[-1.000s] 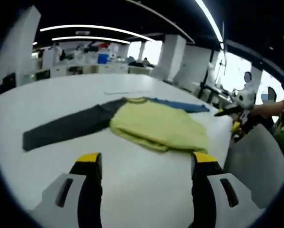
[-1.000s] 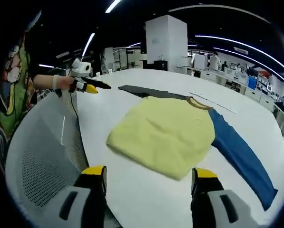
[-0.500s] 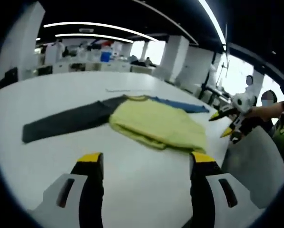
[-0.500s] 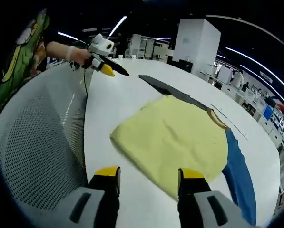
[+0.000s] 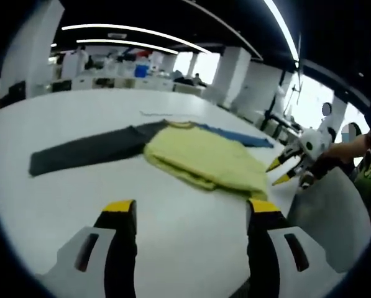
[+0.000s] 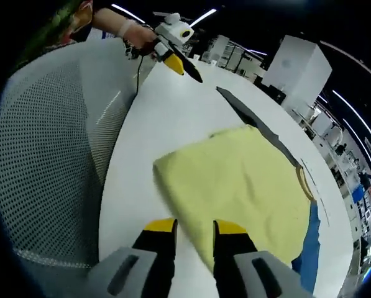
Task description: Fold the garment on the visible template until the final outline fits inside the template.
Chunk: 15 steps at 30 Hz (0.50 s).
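A garment lies flat on the white table (image 5: 61, 186): a folded yellow body (image 5: 201, 155) (image 6: 247, 186), a dark grey sleeve (image 5: 79, 152) (image 6: 253, 121) stretched one way and a blue sleeve (image 5: 235, 135) (image 6: 309, 242) the other. My left gripper (image 5: 191, 208) hovers wide open, short of the garment, with nothing between its jaws; it also appears far off in the right gripper view (image 6: 179, 59). My right gripper (image 6: 194, 226) has its jaws narrowed but still apart, with the yellow body's near edge running between them. The left gripper view has it (image 5: 278, 172) at the yellow body's near corner.
A grey mesh chair (image 6: 42, 155) (image 5: 328, 205) stands against the table's edge beside the right gripper. A person's hand (image 5: 343, 152) holds that gripper. A thin line (image 5: 157, 114) (image 6: 316, 192) marks the table beyond the collar. Desks and people fill the room behind.
The right gripper's jaws have drawn much closer together while it dropped toward the yellow body's near edge. The left gripper has hardly moved and stays wide open.
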Tool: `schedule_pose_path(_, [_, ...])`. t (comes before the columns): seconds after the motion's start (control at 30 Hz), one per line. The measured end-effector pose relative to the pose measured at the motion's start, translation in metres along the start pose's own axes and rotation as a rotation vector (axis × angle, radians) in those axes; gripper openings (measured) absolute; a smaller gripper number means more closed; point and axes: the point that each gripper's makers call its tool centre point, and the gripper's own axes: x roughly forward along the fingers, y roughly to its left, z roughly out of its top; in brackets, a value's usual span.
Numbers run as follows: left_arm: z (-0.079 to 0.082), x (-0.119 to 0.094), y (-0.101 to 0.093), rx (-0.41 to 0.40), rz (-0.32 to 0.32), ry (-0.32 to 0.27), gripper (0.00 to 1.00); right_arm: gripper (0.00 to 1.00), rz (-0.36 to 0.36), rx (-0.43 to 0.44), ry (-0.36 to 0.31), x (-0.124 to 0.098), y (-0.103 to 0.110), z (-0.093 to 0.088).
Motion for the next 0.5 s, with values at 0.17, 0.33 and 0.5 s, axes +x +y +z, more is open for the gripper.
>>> schedule_pose_path(0.17, [-0.002, -0.001, -0.001, -0.009, 0.001, 0.002, 0.68, 0.10, 0.019, -0.034, 0.005, 0.008, 0.002, 0.002])
schedule_pose_path(0.33, [-0.004, -0.003, 0.002, -0.016, 0.008, 0.000, 0.68, 0.00, 0.029, -0.005, 0.000, 0.009, -0.003, 0.006])
schedule_pose_path(0.5, [-0.008, -0.005, 0.003, -0.029, 0.013, -0.002, 0.67, 0.00, 0.035, 0.069, -0.016, -0.002, -0.020, 0.018])
